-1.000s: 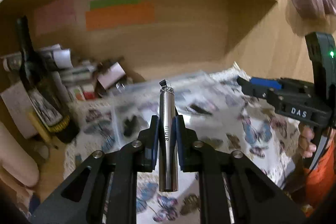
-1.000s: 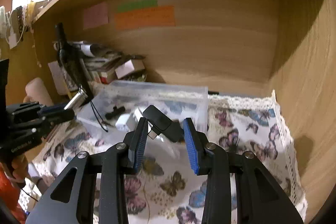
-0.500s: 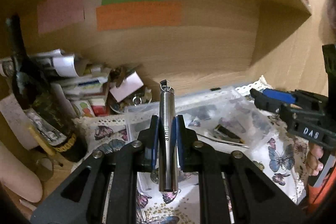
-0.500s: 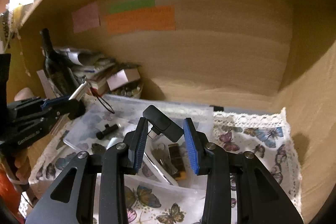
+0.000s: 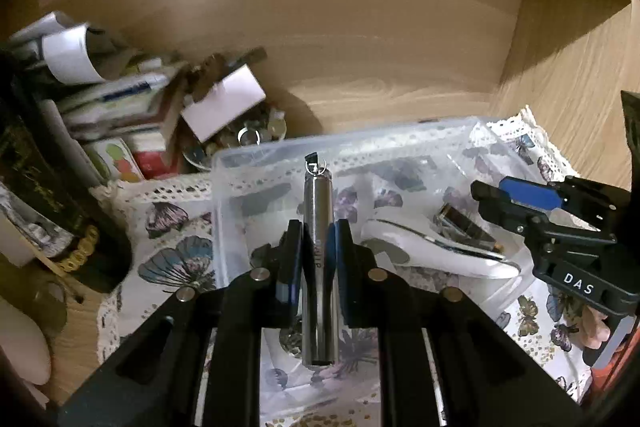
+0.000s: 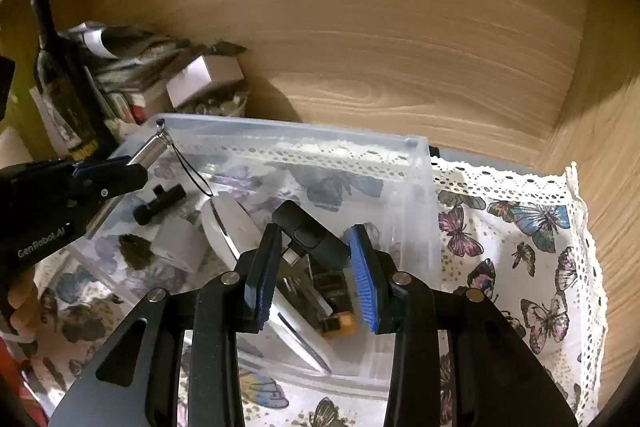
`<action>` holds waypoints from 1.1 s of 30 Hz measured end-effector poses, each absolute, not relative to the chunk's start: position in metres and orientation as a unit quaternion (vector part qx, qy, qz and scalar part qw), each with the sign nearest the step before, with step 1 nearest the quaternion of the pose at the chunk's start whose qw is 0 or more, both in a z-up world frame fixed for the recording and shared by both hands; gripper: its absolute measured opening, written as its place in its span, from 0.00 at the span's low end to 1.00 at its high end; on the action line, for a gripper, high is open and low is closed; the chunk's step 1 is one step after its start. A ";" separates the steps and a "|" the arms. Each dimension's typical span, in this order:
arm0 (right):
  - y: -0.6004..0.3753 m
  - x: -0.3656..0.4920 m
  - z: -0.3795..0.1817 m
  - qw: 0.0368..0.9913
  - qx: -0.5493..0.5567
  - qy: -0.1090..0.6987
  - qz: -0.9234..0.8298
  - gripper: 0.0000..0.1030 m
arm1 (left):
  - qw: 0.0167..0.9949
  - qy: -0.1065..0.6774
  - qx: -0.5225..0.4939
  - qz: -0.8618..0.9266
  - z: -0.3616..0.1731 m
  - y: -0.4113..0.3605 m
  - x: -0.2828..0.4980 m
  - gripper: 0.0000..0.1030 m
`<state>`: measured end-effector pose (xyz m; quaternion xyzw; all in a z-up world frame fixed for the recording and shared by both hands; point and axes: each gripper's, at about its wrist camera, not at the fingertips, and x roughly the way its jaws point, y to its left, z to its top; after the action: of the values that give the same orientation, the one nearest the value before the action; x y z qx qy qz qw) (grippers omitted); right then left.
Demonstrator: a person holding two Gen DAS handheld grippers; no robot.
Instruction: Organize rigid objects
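Note:
My left gripper [image 5: 316,243] is shut on a silver metal cylinder [image 5: 318,227] with a ring and cord at its tip, held over a clear plastic bin [image 5: 280,155]. It also shows in the right wrist view [image 6: 104,179], at the bin's left side. My right gripper [image 6: 316,267] is shut on a black USB adapter [image 6: 312,231], held crosswise above the bin [image 6: 420,187]. The right gripper shows in the left wrist view [image 5: 532,203], over the bin's right side. Inside the bin lie a white spoon-like piece [image 6: 236,231], a black clip [image 6: 160,205] and a small brown-and-yellow item [image 6: 336,319].
The bin sits on a butterfly-print cloth [image 6: 520,239] inside a wooden shelf nook. At the left stand a dark bottle [image 6: 64,87], stacked papers and boxes [image 5: 120,99], and a dish of coins [image 5: 248,139]. The wooden back wall [image 6: 400,47] and right wall are close.
Both grippers have moved forward and down towards the bin, so it now fills the lower views. Both keep their hold on their objects.

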<state>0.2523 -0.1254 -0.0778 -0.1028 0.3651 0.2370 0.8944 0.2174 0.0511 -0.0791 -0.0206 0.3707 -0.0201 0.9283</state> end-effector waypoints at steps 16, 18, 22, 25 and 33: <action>-0.131 0.233 -0.049 0.907 -0.093 0.330 0.243 0.50 | 0.940 0.340 -0.022 -0.024 -0.054 0.049 0.187 0.38; -0.135 0.223 -0.037 0.912 -0.088 0.315 0.247 0.52 | 0.947 0.320 -0.021 -0.022 -0.043 0.047 0.174 0.45; -0.144 0.195 -0.012 0.926 -0.080 0.271 0.249 0.64 | 0.959 0.283 -0.017 -0.022 -0.024 0.044 0.149 0.58; -0.152 0.172 0.004 0.933 -0.065 0.243 0.257 0.75 | 0.966 0.256 -0.014 -0.023 -0.012 0.040 0.127 0.68; -0.164 0.114 0.029 0.948 -0.046 0.182 0.256 0.87 | 0.982 0.189 -0.012 -0.015 0.008 0.029 0.070 0.97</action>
<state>0.1139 -0.1640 0.0291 -0.0465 0.1818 0.2557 0.9484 0.0698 0.0287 0.0075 -0.0120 0.1887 -0.0146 0.9819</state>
